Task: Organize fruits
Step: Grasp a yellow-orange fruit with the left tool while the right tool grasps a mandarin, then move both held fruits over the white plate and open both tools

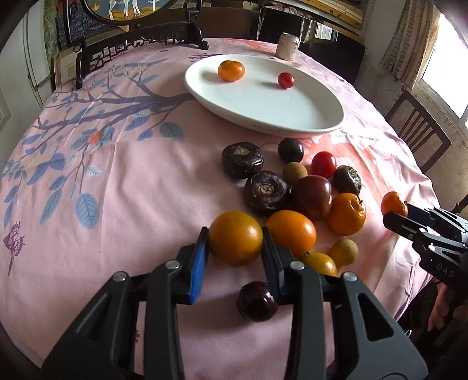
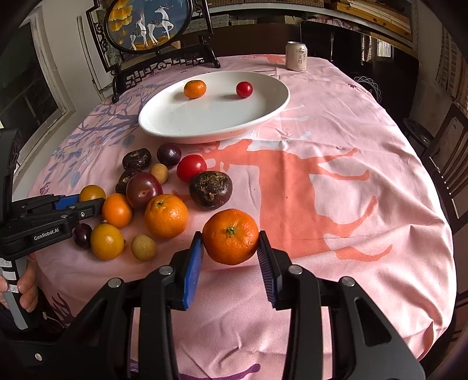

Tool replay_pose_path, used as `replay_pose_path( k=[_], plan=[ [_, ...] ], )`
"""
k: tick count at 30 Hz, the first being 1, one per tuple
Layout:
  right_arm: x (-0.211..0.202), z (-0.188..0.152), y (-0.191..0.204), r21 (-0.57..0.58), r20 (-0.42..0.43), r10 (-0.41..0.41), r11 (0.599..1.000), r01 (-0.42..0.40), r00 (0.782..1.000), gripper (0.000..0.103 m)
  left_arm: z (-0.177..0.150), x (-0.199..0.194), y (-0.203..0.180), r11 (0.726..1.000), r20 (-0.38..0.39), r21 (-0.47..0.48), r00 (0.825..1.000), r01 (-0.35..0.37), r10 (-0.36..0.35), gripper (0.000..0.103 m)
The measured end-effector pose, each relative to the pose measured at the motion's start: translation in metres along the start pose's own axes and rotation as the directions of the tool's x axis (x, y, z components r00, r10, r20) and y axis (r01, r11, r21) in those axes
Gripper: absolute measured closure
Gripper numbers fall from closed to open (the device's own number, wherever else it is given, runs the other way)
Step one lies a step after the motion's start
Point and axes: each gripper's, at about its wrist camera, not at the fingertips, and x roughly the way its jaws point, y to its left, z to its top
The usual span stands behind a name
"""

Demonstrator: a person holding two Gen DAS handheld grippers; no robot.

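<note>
My left gripper (image 1: 235,237) is shut on a yellow-orange tomato (image 1: 235,238), low over the cloth at the near edge of the fruit pile; it also shows in the right wrist view (image 2: 92,193). My right gripper (image 2: 230,238) is shut on a tangerine (image 2: 230,236) and holds it just above the cloth, right of the pile. A white oval plate (image 1: 307,117) beyond the pile holds a tangerine (image 1: 231,70) and a small red tomato (image 1: 285,80). Several fruits lie loose between the grippers and the plate: water chestnuts (image 1: 242,159), tomatoes (image 1: 311,197), tangerines (image 1: 346,214), longans.
A drink can (image 2: 296,56) stands at the far edge of the round table, which is covered by a pink printed cloth (image 2: 336,181). A framed deer screen (image 2: 149,23) on a dark stand sits at the far left. Wooden chairs (image 1: 418,128) ring the table.
</note>
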Motion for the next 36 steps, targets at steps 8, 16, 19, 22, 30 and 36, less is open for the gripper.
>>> replay_pose_path(
  k=[8,16,19,22,30,36],
  plan=[
    [-0.003,0.0,0.0,-0.001,0.012,0.013,1.0,-0.013,1.0,0.065,0.007,-0.023,0.002,1.0,0.036,-0.015,0.999,0.014,-0.014,0.068],
    [-0.008,0.003,-0.003,-0.002,0.028,0.02,1.0,-0.02,0.999,0.065,0.038,-0.031,0.003,0.999,0.058,0.036,0.998,-0.007,0.005,0.068],
    [-0.004,0.008,-0.005,-0.002,0.016,0.025,1.0,-0.025,1.0,0.065,0.058,-0.028,-0.002,0.998,0.053,0.061,0.999,-0.004,0.001,0.068],
    [-0.003,0.028,-0.005,-0.032,0.01,0.034,0.999,-0.034,0.999,0.065,0.088,-0.021,-0.01,0.996,0.047,0.09,0.999,-0.009,0.004,0.068],
    [0.04,0.13,-0.006,-0.091,-0.02,0.052,0.994,-0.053,0.998,0.066,0.197,0.036,-0.034,0.998,0.037,0.063,0.999,-0.007,0.004,0.068],
    [0.107,0.185,-0.022,-0.094,-0.008,-0.065,0.993,0.064,0.998,0.066,0.252,0.106,-0.046,1.0,-0.031,0.001,0.999,0.021,-0.021,0.068]
  ],
)
